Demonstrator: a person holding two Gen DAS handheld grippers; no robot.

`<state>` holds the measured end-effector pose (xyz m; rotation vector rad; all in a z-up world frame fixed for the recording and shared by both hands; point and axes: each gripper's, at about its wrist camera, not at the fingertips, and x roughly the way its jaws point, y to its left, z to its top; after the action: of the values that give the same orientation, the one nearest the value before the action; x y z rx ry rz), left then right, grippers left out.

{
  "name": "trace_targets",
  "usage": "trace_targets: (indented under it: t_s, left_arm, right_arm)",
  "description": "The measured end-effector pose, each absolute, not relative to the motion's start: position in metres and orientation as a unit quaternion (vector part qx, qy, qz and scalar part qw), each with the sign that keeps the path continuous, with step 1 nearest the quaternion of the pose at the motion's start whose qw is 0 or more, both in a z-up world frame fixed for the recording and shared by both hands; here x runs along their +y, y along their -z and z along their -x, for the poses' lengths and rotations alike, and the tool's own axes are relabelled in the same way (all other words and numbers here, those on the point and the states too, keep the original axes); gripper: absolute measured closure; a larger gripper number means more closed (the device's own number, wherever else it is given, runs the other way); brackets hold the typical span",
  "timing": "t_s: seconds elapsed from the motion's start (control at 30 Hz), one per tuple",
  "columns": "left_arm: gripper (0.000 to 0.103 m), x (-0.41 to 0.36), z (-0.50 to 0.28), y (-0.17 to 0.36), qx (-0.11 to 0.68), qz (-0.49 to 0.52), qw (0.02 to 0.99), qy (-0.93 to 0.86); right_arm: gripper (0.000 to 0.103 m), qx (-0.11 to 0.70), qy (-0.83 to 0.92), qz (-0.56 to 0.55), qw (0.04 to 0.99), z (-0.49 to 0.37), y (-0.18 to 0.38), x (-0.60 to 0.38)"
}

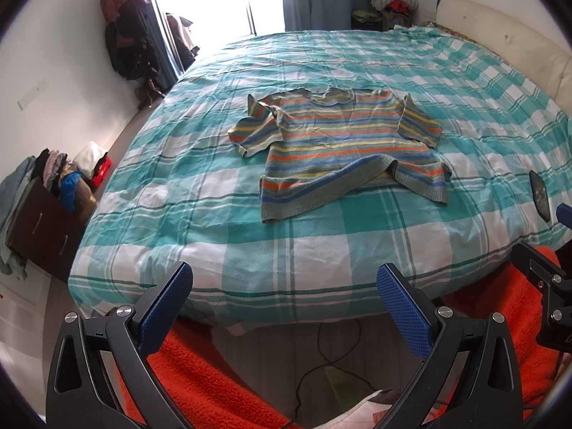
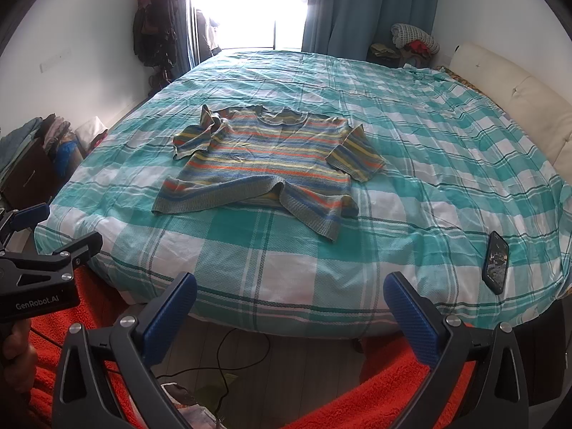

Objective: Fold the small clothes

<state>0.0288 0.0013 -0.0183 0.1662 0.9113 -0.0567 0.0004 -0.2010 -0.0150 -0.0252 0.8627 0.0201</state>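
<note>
A small striped knit sweater [image 1: 336, 139] lies spread on the teal checked bed cover [image 1: 214, 214], neck toward the window, sleeves bent, hem rumpled at the near right. It also shows in the right wrist view [image 2: 264, 161]. My left gripper [image 1: 286, 282] is open and empty, held off the near edge of the bed, well short of the sweater. My right gripper [image 2: 289, 289] is open and empty too, beside the left one, off the same bed edge. The left gripper's body shows at the left of the right wrist view [image 2: 35, 271].
A dark phone [image 2: 496, 262] lies on the bed near the front right edge. An orange fleece [image 2: 411, 386] covers the person's legs below. Cables run on the floor [image 2: 228, 354]. A dresser with clothes [image 1: 46, 214] stands left; a cream headboard [image 1: 518, 46] is at right.
</note>
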Motion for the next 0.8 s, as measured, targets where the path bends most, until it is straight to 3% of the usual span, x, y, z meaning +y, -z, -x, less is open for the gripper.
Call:
trace_targets:
  t_s: [0.8]
  left_arm:
    - [0.0, 0.0004, -0.0253, 0.0226, 0.443, -0.084, 0.892, 0.026]
  right_arm:
    - [0.0, 0.418, -0.01, 0.012, 0.908, -0.0006, 0.0172, -0.2057]
